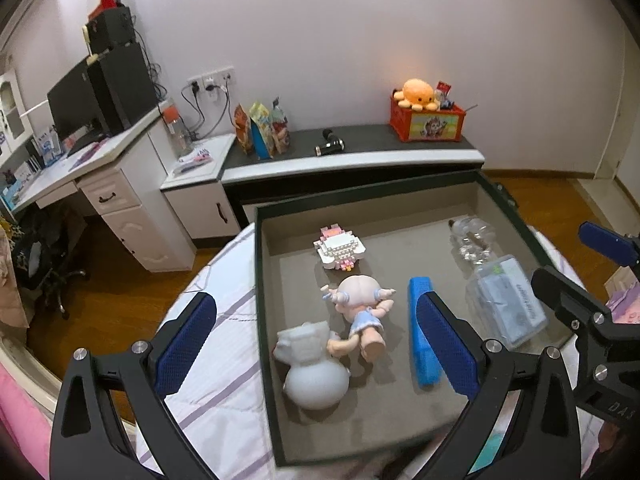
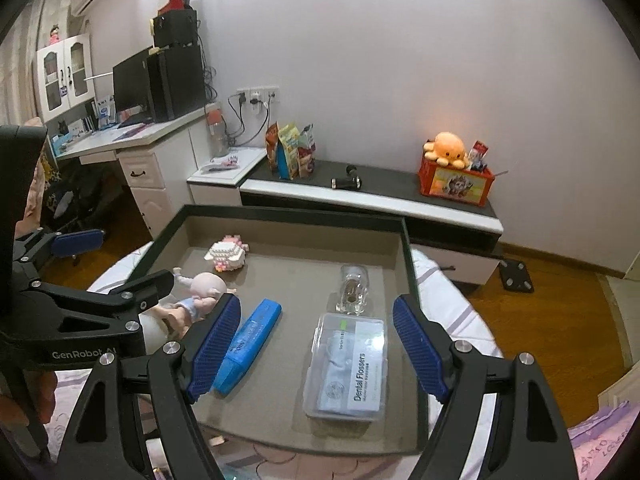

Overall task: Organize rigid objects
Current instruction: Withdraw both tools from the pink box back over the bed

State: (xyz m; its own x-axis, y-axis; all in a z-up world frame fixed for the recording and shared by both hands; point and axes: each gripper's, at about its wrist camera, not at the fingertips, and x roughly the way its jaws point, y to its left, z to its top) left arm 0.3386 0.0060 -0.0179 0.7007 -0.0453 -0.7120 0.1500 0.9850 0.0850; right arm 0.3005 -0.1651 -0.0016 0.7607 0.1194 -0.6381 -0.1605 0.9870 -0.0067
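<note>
Both pairs of jaws spread wide, gripping nothing, above a dark-rimmed tray (image 1: 258, 280) on the bed. Left gripper (image 1: 316, 354) over the tray's near left: white figurine (image 1: 314, 376) and doll (image 1: 362, 308) between its jaws, blue case (image 1: 420, 300) partly behind the right pad. Right gripper (image 2: 316, 354) over the near right: clear dental flosser box (image 2: 348, 368) between its jaws, blue case (image 2: 250, 340) just beside the left pad. Further back, block toy (image 1: 340, 252) and glass bottle (image 2: 353, 290).
</note>
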